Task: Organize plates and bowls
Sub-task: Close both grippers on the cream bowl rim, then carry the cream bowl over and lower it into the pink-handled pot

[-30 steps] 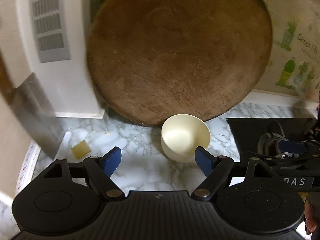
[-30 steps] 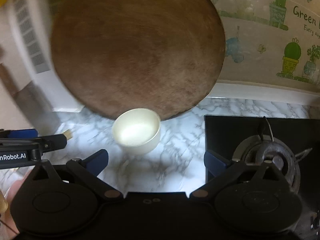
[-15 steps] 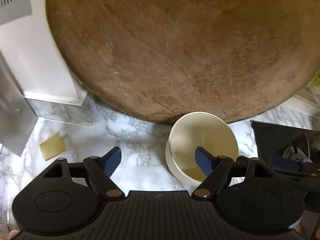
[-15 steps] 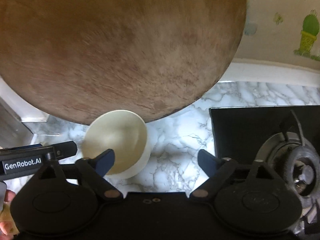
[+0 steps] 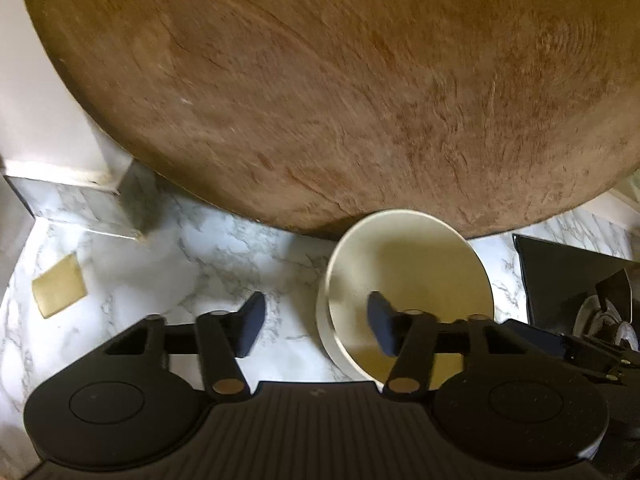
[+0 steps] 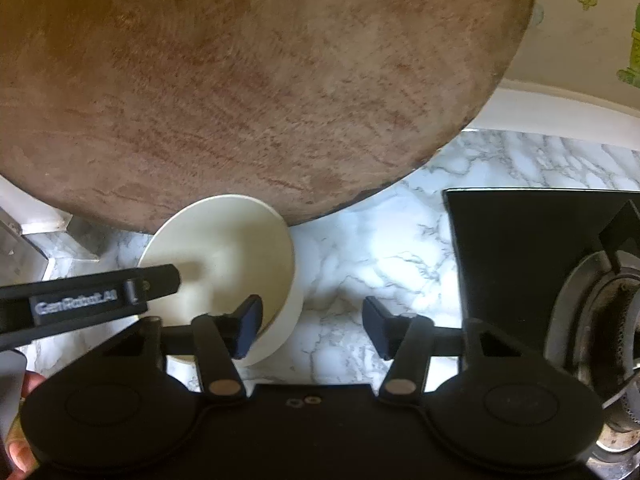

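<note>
- Cream bowl (image 5: 408, 280): stands upright on the marble counter (image 5: 224, 264), its far rim at, perhaps touching, the foot of the round wooden board (image 5: 320, 80) leaning behind it; a black hob (image 6: 520, 248) lies to the right, apart from it.
- Left hand-held gripper (image 5: 316, 326): jaws partly open, holding nothing; its right finger sits inside the bowl, its left finger outside, so the near-left wall lies between them.
- Right hand-held gripper (image 6: 312, 328): jaws likewise open and empty; its left finger is over the bowl's right rim, its right finger over bare counter.
- Step in hand, as judged: gripping the bowl by its rim.
- Handling note: seat the wall deep between the pads before closing; glazed walls likely slip.
- Lift straight up, then draw away from the board so it is not knocked.
- One hand-held gripper should do; hold the other clear.
</note>
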Motion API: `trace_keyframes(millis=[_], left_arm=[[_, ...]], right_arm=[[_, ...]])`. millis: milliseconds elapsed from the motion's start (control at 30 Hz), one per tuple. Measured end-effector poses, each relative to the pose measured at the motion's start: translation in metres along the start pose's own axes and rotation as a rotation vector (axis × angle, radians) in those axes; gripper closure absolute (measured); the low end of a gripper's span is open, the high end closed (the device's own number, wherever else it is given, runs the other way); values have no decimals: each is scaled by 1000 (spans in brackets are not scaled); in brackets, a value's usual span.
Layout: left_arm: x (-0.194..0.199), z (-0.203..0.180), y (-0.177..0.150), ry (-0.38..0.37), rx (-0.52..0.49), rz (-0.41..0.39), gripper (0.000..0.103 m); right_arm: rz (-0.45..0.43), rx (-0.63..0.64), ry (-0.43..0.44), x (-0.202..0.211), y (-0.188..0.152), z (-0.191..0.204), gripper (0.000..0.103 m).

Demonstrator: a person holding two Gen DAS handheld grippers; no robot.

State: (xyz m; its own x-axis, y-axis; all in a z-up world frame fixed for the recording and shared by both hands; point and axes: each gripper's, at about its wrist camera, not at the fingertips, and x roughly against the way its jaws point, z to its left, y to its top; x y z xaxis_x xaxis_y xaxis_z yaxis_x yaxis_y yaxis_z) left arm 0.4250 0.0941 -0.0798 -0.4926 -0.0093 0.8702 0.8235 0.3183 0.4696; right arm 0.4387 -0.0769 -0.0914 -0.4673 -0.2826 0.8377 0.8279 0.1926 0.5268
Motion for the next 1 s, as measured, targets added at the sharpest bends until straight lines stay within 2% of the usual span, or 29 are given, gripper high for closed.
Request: trace_keyframes(millis=[67,333,400,567,767,1000], left_arm=[[-4,-2,-1,0,-5,16,70],[-9,-5,-4,-14,-6,41,88],[-7,-7,-6,-5,-16,34,90],[-1,-7,-12,-1,-18,32,93],[18,-12,-18,4,-37,21,93],[59,-20,-28,8,-54,1,93]], right_arm=[[-1,8,4,-1,-1,3,56],[-1,21,15,-3,-4,14,71],[-7,16,22,-2,-6,16,79],[-23,21,5,4,-11,18,84],[-34,39,4,23,-15,21,85],[-68,51,15,61,-19,25,85]])
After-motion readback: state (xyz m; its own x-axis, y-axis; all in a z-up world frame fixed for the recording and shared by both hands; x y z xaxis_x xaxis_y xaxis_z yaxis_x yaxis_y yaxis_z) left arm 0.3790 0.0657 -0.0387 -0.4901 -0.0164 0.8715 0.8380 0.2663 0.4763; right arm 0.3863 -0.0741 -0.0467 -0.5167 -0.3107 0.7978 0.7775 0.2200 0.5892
